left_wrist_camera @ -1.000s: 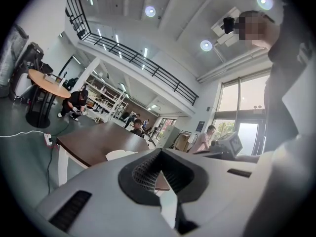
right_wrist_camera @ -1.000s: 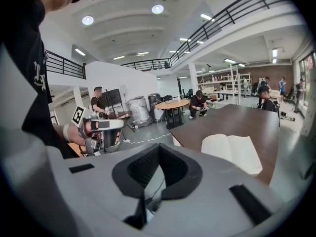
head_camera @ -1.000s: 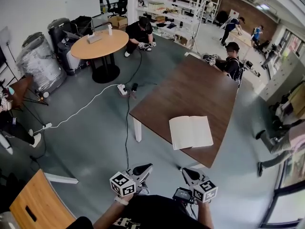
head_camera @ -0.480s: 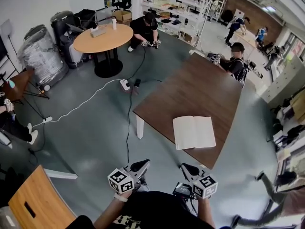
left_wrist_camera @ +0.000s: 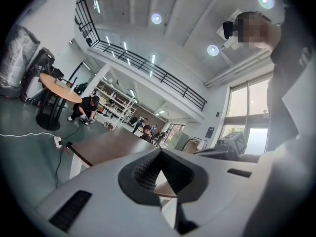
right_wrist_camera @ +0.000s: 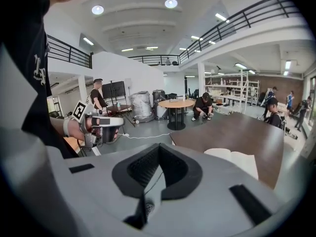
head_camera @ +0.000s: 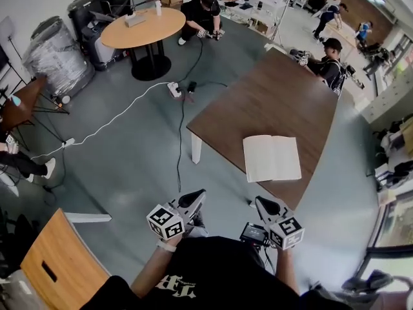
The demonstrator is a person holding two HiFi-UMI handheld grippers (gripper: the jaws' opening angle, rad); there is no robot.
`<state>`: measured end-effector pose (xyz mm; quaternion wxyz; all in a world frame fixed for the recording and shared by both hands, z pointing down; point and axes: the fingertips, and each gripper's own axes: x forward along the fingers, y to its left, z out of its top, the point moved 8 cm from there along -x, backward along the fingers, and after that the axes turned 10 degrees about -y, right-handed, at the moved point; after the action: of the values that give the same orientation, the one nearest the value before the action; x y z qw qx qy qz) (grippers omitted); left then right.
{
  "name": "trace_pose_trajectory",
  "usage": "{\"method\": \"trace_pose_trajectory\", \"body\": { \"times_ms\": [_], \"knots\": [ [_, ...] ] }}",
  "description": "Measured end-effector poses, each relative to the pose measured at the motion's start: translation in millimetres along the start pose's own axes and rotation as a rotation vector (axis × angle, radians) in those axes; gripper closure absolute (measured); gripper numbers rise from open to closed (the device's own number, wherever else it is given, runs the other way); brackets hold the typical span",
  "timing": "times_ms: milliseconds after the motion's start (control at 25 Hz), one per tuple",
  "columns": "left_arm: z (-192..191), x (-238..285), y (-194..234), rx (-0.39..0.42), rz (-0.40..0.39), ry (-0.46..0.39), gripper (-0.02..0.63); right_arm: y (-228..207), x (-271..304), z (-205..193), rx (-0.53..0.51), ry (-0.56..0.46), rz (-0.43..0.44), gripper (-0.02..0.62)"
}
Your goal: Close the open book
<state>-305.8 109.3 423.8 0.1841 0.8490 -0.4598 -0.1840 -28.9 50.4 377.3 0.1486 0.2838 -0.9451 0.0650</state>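
Note:
The open book [head_camera: 271,157], its pale pages up, lies flat near the near end of the brown table [head_camera: 258,102]. In the right gripper view the book [right_wrist_camera: 237,162] sits ahead and to the right. My left gripper [head_camera: 197,199] and right gripper [head_camera: 263,205] hover over the grey floor, short of the table's near edge and apart from the book. Both are shut with nothing in them. The left gripper view shows its shut tips [left_wrist_camera: 159,154] in front of the table [left_wrist_camera: 108,144]. The right gripper's tips [right_wrist_camera: 158,149] also meet.
A white cable and power strip [head_camera: 174,90] run across the floor left of the table. A round wooden table [head_camera: 143,28] stands at the back left, a wooden desk [head_camera: 51,263] at the lower left. One person [head_camera: 329,66] sits at the table's far end.
The table and book have drawn nearer and loom larger. Both grippers sit higher in the head view and stay shut. The book still lies open.

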Motion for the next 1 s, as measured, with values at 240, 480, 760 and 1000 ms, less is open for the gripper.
{"method": "trace_pose_trajectory", "body": {
  "times_ms": [240, 480, 760, 1000],
  "knots": [
    [5.0, -16.4, 22.0, -0.015, 0.029, -0.012, 0.600, -8.2, 20.7, 8.3, -0.044, -0.004, -0.040, 0.606],
    [5.7, -7.6, 28.7, -0.022, 0.010, 0.041, 0.600, -23.7, 14.8, 5.3, -0.022, 0.003, -0.106, 0.607],
    [10.1, 11.5, 24.0, -0.020, -0.005, 0.064, 0.600, -34.4, 8.2, -3.5, 0.008, 0.035, -0.117, 0.607],
    [7.3, 15.3, 29.7, -0.022, -0.004, 0.064, 0.600, -37.1, 21.8, -6.1, 0.004, 0.044, -0.094, 0.607]
  ]
}}
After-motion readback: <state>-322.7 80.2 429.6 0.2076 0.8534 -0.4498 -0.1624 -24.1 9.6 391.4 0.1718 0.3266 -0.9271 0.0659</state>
